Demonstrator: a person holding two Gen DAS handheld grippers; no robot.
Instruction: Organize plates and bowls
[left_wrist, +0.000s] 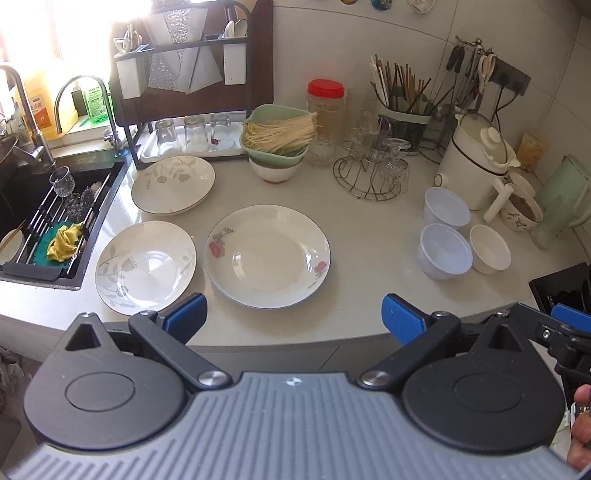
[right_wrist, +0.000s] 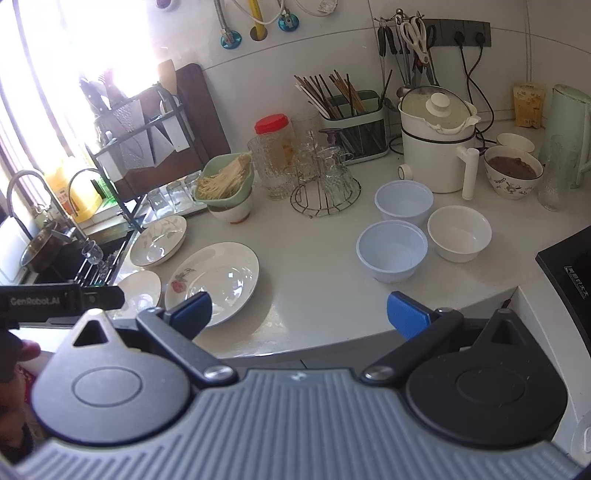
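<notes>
We hold both grippers, left (left_wrist: 293, 317) and right (right_wrist: 299, 314), spread wide and empty, back off the surface (left_wrist: 369, 240) edge, likely to survey first. Three plates lie singly toward ten o'clock: rose plate (left_wrist: 267, 256) nearest, leaf plate (left_wrist: 146, 266) just beside it, a third (left_wrist: 173, 184) behind. Three bowls (right_wrist: 391, 254) cluster at two o'clock, unstacked, so we judge sorting hasn't begun.

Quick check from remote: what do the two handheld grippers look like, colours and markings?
Both match: the left gripper and right gripper have blue ribbed fingertip pads on black linkage arms with silver pivots, round black housings and a grey ribbed body. The left one's side reads GenRobot.AI.
</notes>
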